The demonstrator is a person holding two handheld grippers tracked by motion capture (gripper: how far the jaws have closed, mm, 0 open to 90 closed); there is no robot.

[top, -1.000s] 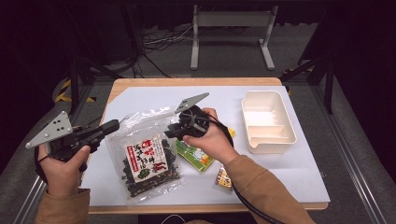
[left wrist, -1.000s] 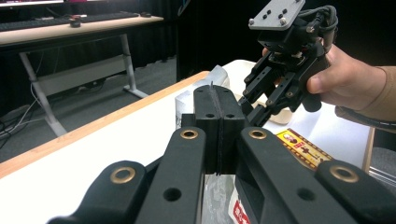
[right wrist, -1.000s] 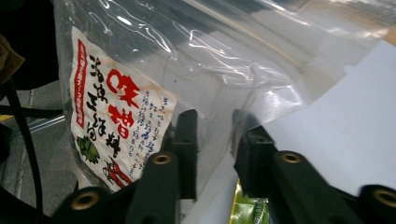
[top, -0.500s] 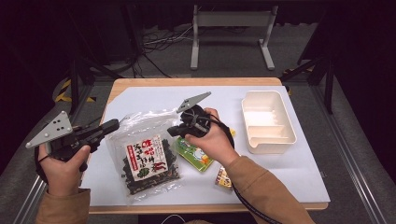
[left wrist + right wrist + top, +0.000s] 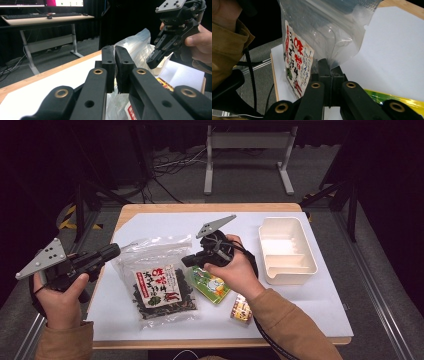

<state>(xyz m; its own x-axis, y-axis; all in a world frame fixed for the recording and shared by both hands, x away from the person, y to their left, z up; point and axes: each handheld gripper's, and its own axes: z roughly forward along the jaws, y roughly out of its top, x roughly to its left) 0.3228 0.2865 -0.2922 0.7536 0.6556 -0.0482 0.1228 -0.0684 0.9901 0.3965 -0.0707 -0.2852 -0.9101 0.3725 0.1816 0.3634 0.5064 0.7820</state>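
Near the bench's (image 5: pixel 310 320) left edge, my right gripper (image 5: pixel 189 260) pinches the clear plastic seaweed bag's (image 5: pixel 155 280) rim; my left gripper (image 5: pixel 111 251) hangs closed, empty.

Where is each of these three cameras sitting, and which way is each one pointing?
High view: above the person's side, looking down on the table; both forearms and hands show.
Left gripper view: rides the left gripper, facing the right gripper; its own black jaws show.
Right gripper view: rides the right gripper, facing the seaweed bag; a sleeve shows.
Shared: all show the bag.
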